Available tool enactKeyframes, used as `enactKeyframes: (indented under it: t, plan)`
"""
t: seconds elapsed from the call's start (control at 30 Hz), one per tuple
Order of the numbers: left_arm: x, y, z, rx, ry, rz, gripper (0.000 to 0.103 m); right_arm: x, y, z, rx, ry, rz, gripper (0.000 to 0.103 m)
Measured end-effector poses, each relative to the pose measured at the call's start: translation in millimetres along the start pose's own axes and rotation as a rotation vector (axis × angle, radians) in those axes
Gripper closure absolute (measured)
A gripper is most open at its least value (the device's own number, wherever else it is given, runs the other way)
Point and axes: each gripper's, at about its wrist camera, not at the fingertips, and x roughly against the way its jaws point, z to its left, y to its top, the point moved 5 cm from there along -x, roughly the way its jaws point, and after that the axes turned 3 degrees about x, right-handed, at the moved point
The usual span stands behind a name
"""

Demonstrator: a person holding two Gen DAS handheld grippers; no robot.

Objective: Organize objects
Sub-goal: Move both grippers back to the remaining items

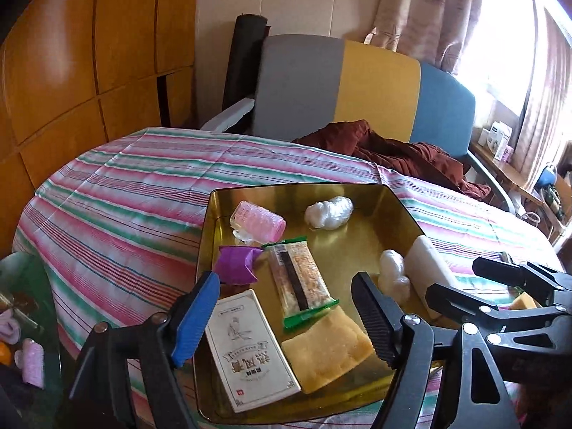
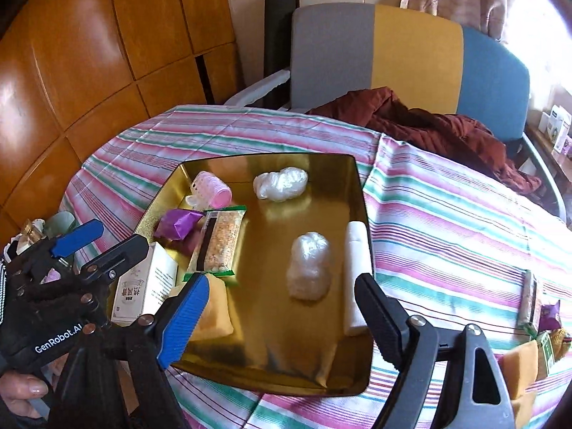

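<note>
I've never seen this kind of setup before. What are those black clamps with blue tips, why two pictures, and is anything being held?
No robot here: a person holds a two-finger clamp in each hand, with a wide-angle camera on each looking along its fingers. One picture looks out from the left gripper, the other from the right gripper; each view also catches the other clamp. Both stand open and hold nothing. Below them a gold tray sits on a striped cloth. In it lie a pink roller, purple wrapper, snack bar, white box, yellow pouch, two plastic bundles and a white tube.
</note>
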Motion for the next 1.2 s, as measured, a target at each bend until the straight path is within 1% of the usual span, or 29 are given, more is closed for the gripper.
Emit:
enactKeyframes:
  t: [0.27,0.4,0.47,0.77,0.9,1.2]
  plan:
    - [9.8,-5.9,-11.0,-0.035,0.002,-0.011,0.026,14.1,-6.0,-11.8,-0.016,-0.059,-0.043,0.017]
    - [10.1,-9.1,-14.7,-0.041,-0.003,-0.003,0.025,17.6,-10.2,-18.6,-0.025,-0.077,-0.052,0.016]
    - [10.7,-10.3,-17.2,-0.049,-0.010,-0.002,0.025,19.1,-12.3,-22.6,-0.032,-0.082,-0.055,0.012]
    - [10.8,-14.3,-27.5,-0.073,-0.023,0.008,0.025,30.7,-19.3,-43.1,-0.073,-0.112,-0.073,0.012]
    - [9.6,-16.6,-33.9,-0.085,-0.031,0.016,0.024,37.0,-24.2,-60.4,-0.101,-0.138,-0.077,0.012]
    - [4.9,-21.2,-47.9,-0.113,-0.052,0.037,0.023,52.0,-46.8,-119.1,-0.216,-0.229,-0.069,0.012]
